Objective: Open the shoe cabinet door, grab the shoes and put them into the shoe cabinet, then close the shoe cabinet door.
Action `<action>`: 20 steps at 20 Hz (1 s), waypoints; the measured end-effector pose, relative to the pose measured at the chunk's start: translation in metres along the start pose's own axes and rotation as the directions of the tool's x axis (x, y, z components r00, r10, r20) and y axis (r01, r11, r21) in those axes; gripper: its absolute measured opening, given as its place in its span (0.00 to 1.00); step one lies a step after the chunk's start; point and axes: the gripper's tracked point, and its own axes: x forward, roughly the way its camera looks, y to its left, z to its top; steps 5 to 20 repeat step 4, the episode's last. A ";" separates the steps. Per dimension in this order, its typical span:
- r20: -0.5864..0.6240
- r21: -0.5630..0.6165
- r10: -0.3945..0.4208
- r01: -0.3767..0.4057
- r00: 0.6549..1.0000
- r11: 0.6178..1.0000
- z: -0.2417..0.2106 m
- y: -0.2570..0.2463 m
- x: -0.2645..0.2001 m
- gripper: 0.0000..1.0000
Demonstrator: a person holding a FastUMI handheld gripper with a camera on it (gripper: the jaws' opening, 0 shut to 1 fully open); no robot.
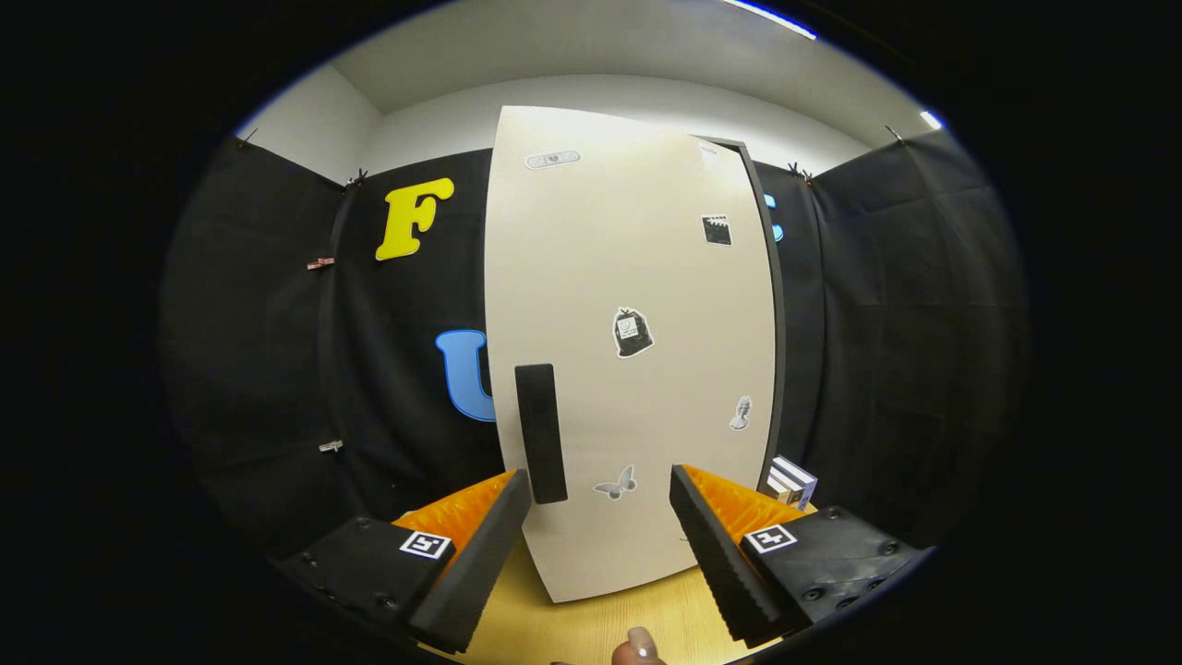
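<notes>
A tall cream cabinet door (637, 305) with several small stickers stands just ahead of my fingers, on a light wooden floor (591, 623). Its black vertical handle (540, 432) sits near the door's left edge, just above and beside my left fingertip (503, 517). The door's right edge meets the dark cabinet frame (774, 305). My gripper (600, 494) is open, fingers wide apart, nothing between them. A fingertip of a person (637, 646) shows below, between the fingers.
A small stack of white and dark boxes (792, 480) rests on the floor by the cabinet's right side, beyond my right finger (711, 545). Black cloth walls close in on both sides and behind the cabinet.
</notes>
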 end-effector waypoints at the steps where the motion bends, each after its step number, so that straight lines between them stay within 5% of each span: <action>1: 0.000 -0.001 0.000 0.000 1.000 1.000 0.000 0.000 0.000 0.99; 20: -0.005 -0.004 -0.003 0.003 1.000 1.000 0.000 0.000 0.002 0.99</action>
